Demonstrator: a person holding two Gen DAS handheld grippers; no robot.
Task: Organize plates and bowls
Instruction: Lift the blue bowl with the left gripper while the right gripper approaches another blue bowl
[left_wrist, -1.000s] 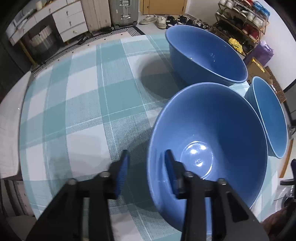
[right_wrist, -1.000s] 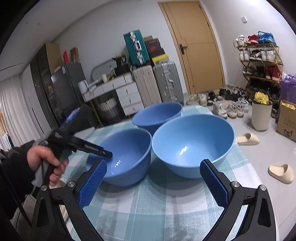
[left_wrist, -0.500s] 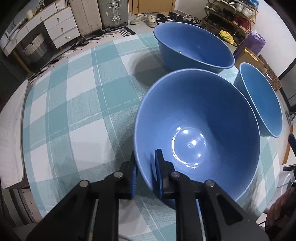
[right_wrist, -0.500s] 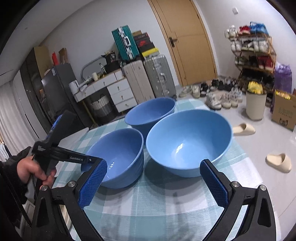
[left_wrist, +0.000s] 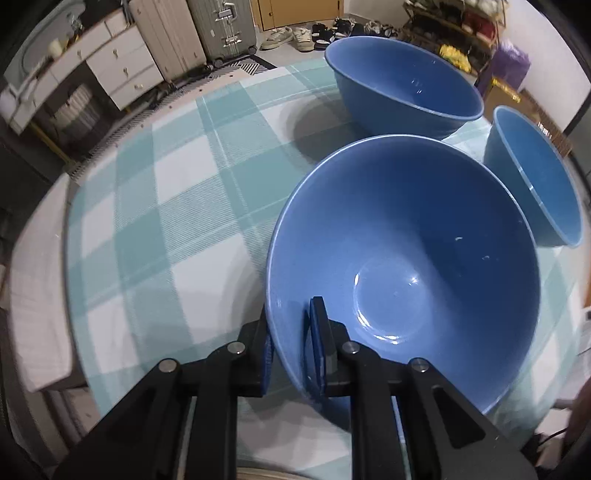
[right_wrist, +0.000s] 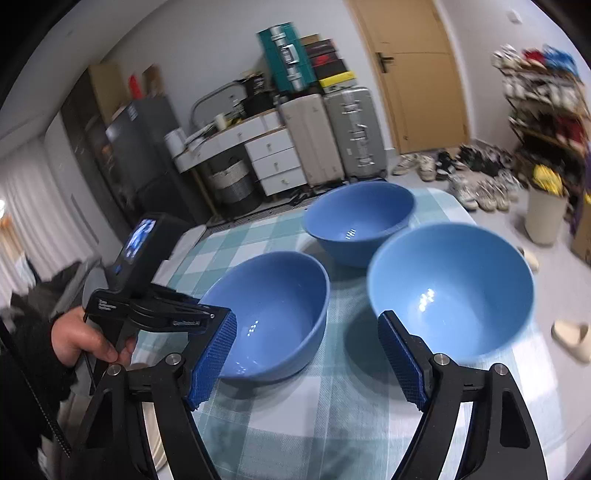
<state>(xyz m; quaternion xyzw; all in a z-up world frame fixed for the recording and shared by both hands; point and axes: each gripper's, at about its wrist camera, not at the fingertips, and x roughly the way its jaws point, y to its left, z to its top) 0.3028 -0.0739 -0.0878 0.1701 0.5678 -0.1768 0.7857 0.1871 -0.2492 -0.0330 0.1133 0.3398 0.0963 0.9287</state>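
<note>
Three blue bowls stand on a teal checked tablecloth (left_wrist: 166, 206). My left gripper (left_wrist: 291, 347) is shut on the near rim of the nearest bowl (left_wrist: 406, 266), one finger inside, one outside; the bowl is tilted. That bowl (right_wrist: 273, 314) and the left gripper (right_wrist: 218, 317) also show in the right wrist view. A second bowl (left_wrist: 402, 85) (right_wrist: 360, 221) stands at the far side. A third bowl (left_wrist: 535, 181) (right_wrist: 450, 288) stands to the right. My right gripper (right_wrist: 306, 362) is open and empty, above the cloth in front of the near and right bowls.
The round table's edge (left_wrist: 44, 295) runs along the left. Beyond the table are a white drawer unit (right_wrist: 273, 158), suitcases (right_wrist: 332, 133), a door (right_wrist: 417, 74), a shoe rack (right_wrist: 546, 96) and shoes on the floor.
My left gripper has stayed shut on the near bowl's rim and the bowl now tilts. My right gripper has moved in closer over the bowls and narrowed its opening.
</note>
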